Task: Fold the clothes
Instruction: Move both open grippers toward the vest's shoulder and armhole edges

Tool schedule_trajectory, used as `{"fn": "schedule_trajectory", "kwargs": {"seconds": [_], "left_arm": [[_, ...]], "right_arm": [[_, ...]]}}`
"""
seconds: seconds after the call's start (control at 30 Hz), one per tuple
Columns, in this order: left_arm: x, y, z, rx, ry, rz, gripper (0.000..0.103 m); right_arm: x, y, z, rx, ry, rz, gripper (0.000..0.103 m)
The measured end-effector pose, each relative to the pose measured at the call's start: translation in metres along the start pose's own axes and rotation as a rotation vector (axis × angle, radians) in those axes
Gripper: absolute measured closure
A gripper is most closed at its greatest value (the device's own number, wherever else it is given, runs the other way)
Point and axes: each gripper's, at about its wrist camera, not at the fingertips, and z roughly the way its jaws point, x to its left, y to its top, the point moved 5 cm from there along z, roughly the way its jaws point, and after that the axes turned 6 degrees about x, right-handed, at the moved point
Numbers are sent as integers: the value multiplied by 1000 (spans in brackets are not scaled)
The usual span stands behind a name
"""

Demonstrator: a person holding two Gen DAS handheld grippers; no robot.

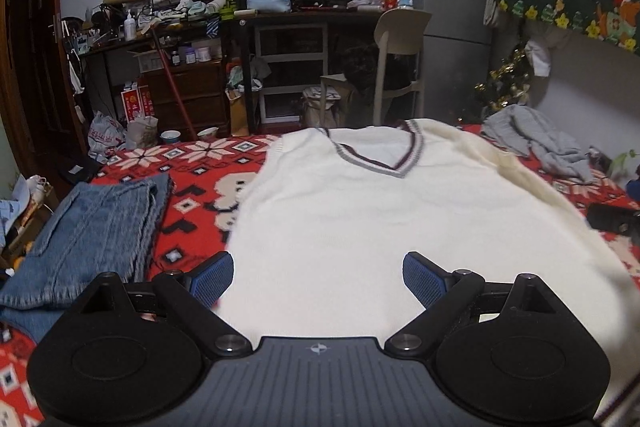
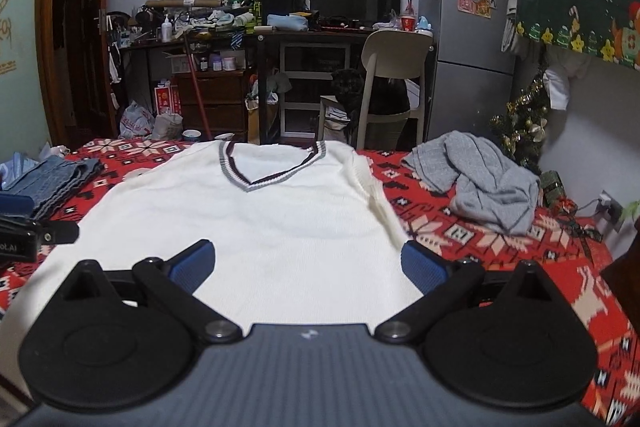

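Note:
A white knitted V-neck vest (image 1: 360,219) with grey and maroon trim lies flat, front up, on a red patterned blanket (image 1: 192,187), its neck towards the far edge of the bed. My left gripper (image 1: 318,267) hovers above the vest's lower left part, open, with nothing between its blue pads (image 1: 212,277). In the right wrist view the vest (image 2: 260,223) fills the middle. My right gripper (image 2: 308,257) hangs above its lower right part, open and empty, its right pad (image 2: 420,265) over the vest's right edge.
Folded blue jeans (image 1: 100,227) lie left of the vest. A crumpled grey garment (image 2: 480,183) sits at the right of the bed. Beyond the bed stand a cluttered desk (image 1: 300,15), a beige chair (image 2: 392,75) and a fridge (image 2: 460,27).

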Motion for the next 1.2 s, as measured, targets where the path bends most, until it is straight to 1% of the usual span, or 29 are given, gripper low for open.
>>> {"fn": "schedule_trajectory", "kwargs": {"seconds": [0.1,0.3,0.53,0.63,0.67,0.7,0.73,0.77,0.8,0.83,0.87,0.93,1.0,1.03,1.07,1.13,1.17,1.2], "left_arm": [[17,13,14,13,13,-15,11],[47,38,51,48,38,-28,11],[68,59,101,115,29,-64,11],[70,67,118,134,9,-72,11],[67,70,120,140,2,-75,11],[66,74,125,146,-12,-81,11],[67,77,130,150,-30,-91,12],[67,79,134,155,-42,-98,15],[68,82,138,159,-53,-104,18],[69,83,143,168,-53,-107,24],[70,84,147,180,-49,-109,26],[74,82,155,208,-49,-120,26],[79,79,161,231,-62,-147,29],[82,77,164,242,-69,-161,33],[84,75,167,249,-82,-179,37],[91,72,170,263,-96,-221,40],[95,70,172,273,-102,-243,43],[98,69,171,267,-116,-266,43]], "right_arm": [[-11,16,17,12,10,14,4],[-36,46,60,51,-13,23,6],[-63,79,115,87,-46,20,8],[-77,91,142,112,-49,36,12],[-82,93,152,129,-45,46,17],[-86,96,163,145,-41,55,19],[-91,98,173,162,-37,64,26],[-95,98,183,187,-31,74,36],[-97,96,192,218,-25,85,49],[-100,95,202,249,-19,95,56],[-103,92,210,276,-12,110,65],[-108,86,221,310,6,147,66],[-111,80,229,320,24,170,66],[-112,78,231,322,33,172,66],[-113,75,234,324,39,172,68],[-112,72,237,333,47,164,77],[-113,70,239,339,50,162,82],[-113,69,240,345,46,160,82]]}}
